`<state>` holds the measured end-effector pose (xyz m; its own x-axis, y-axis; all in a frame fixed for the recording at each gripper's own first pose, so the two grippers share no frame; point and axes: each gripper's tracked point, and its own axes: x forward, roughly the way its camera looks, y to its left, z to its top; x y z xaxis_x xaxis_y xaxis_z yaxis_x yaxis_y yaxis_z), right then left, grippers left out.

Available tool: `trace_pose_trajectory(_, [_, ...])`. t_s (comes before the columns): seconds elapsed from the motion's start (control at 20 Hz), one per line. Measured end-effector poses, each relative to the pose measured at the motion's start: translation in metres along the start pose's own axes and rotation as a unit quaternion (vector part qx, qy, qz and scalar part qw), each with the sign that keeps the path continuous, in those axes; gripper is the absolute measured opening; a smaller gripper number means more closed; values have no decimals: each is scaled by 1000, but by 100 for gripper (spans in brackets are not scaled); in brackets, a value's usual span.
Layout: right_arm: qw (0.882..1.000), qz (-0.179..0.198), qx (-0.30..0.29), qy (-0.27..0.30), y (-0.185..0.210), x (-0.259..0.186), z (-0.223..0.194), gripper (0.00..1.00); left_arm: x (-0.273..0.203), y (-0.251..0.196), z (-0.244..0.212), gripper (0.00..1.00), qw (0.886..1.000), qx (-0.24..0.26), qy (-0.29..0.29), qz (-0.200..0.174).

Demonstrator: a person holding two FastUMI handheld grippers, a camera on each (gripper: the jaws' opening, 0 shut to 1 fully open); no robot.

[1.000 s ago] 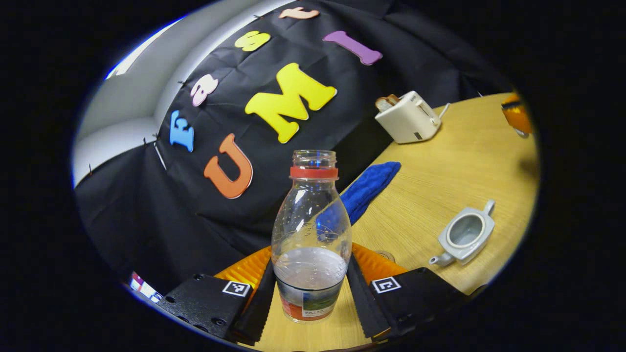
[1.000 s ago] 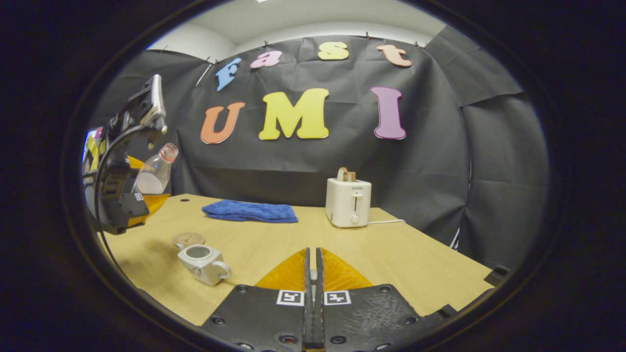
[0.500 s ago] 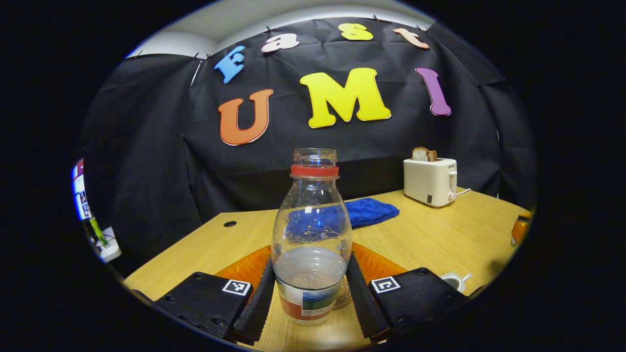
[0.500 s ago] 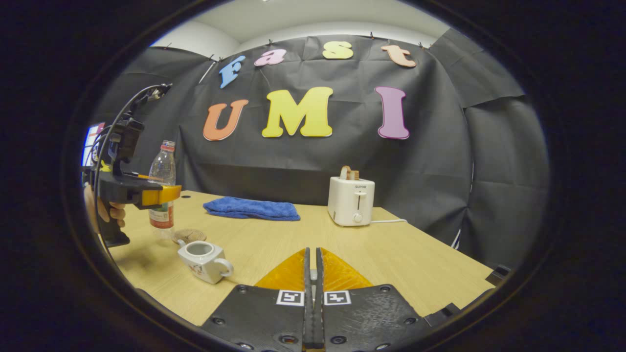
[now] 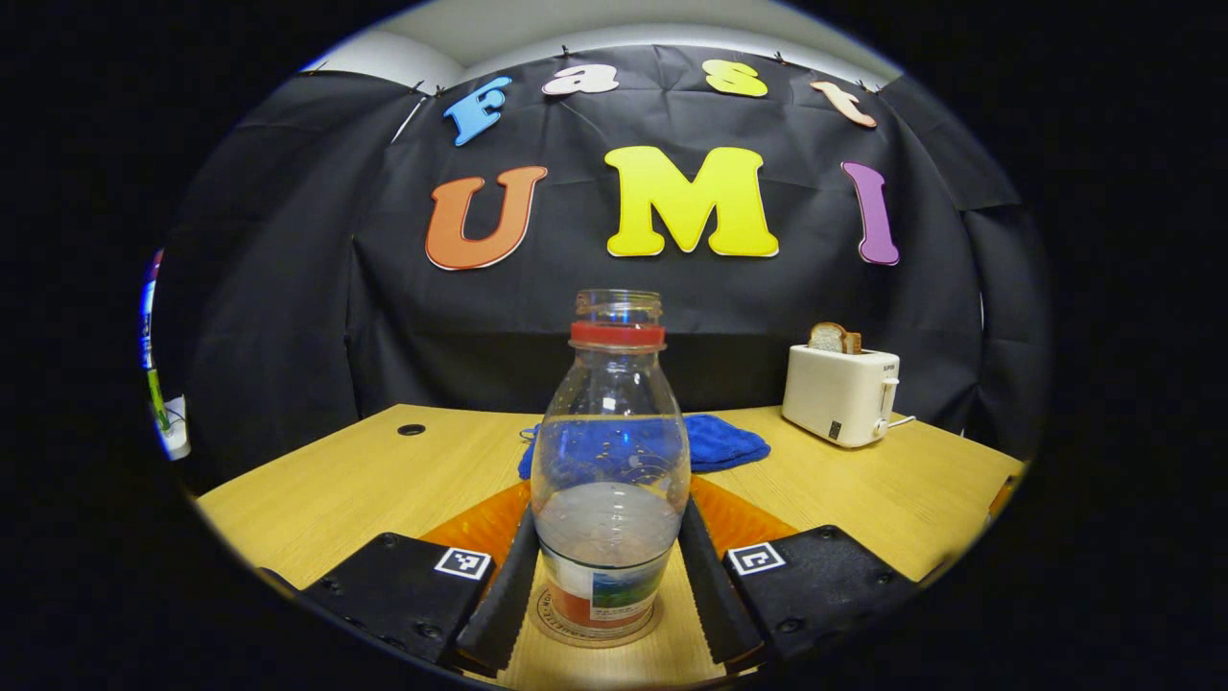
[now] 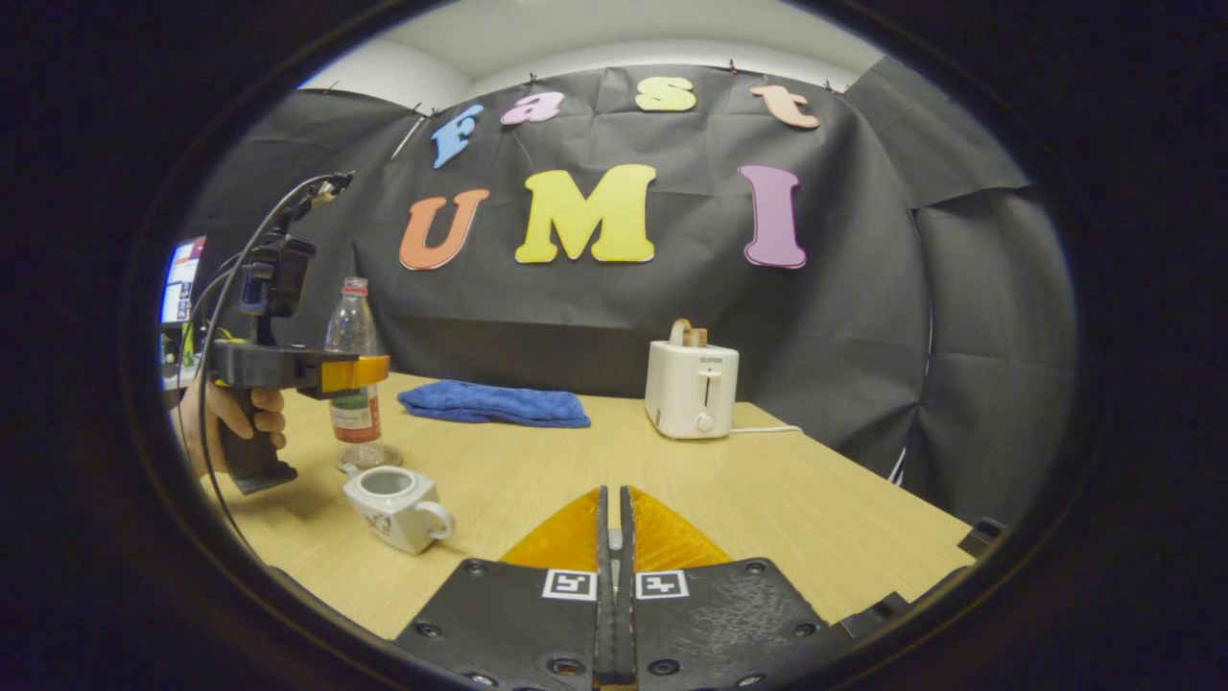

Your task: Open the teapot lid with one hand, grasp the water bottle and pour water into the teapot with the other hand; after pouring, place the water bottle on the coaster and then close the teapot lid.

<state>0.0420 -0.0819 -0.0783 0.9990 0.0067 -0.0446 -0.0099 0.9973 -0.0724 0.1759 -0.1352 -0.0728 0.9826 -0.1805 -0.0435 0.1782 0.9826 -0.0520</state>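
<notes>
While the left hand-held gripper (image 5: 606,585) clamps both fingers on the upright water bottle (image 5: 610,461), the bottle's base rests on the round coaster (image 5: 554,629) on the surface (image 5: 345,489). Right hand-held gripper (image 6: 611,576): fingers pressed together. Lidless teapot (image 6: 395,494): just near of the bottle.

Both low, facing shared toaster (image 5: 839,393)

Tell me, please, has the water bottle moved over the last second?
Yes. The water bottle went from tilted above the teapot to upright on the coaster behind it.
</notes>
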Motion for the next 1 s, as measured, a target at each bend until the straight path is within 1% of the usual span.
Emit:
trace_pose_trajectory(0.1, [1000, 1, 1, 3, -1, 1, -2, 0, 2, 1, 1, 75, 1000, 4, -4, 1])
trace_pose_trajectory(0.25, [1000, -1, 4, 3, -2, 1, -2, 0, 5, 9, -2, 77, 1000, 7, -4, 17])
trace_pose_trajectory(0.3, [1000, -1, 4, 4, -2, 3, -3, 0, 5, 10, -3, 84, 1000, 8, -1, 20])
trace_pose_trajectory(0.35, [1000, -1, 4, 5, -2, 3, -4, 0, 5, 8, -7, 80, 1000, 5, 5, 13])
trace_pose_trajectory(0.45, [1000, 1, 4, 6, 0, 2, -3, 0, 5, -3, -18, 86, 1000, -8, 21, -8])
trace_pose_trajectory(0.5, [1000, 1, 3, 5, 0, 1, -3, 0, 5, -4, -21, 93, 999, -12, 28, -12])
trace_pose_trajectory(0.6, [1000, 1, 0, -1, 1, -1, 0, 0, 3, -4, -27, 97, 999, -13, 40, -12])
trace_pose_trajectory(0.85, [1000, 4, -4, -4, 6, -3, 1, 0, -7, -8, -25, 97, 999, -22, 41, -24])
trace_pose_trajectory(1.0, [1000, 1, -11, -7, 4, -7, 3, 0, -16, -7, -20, 98, 999, -12, 31, -26])
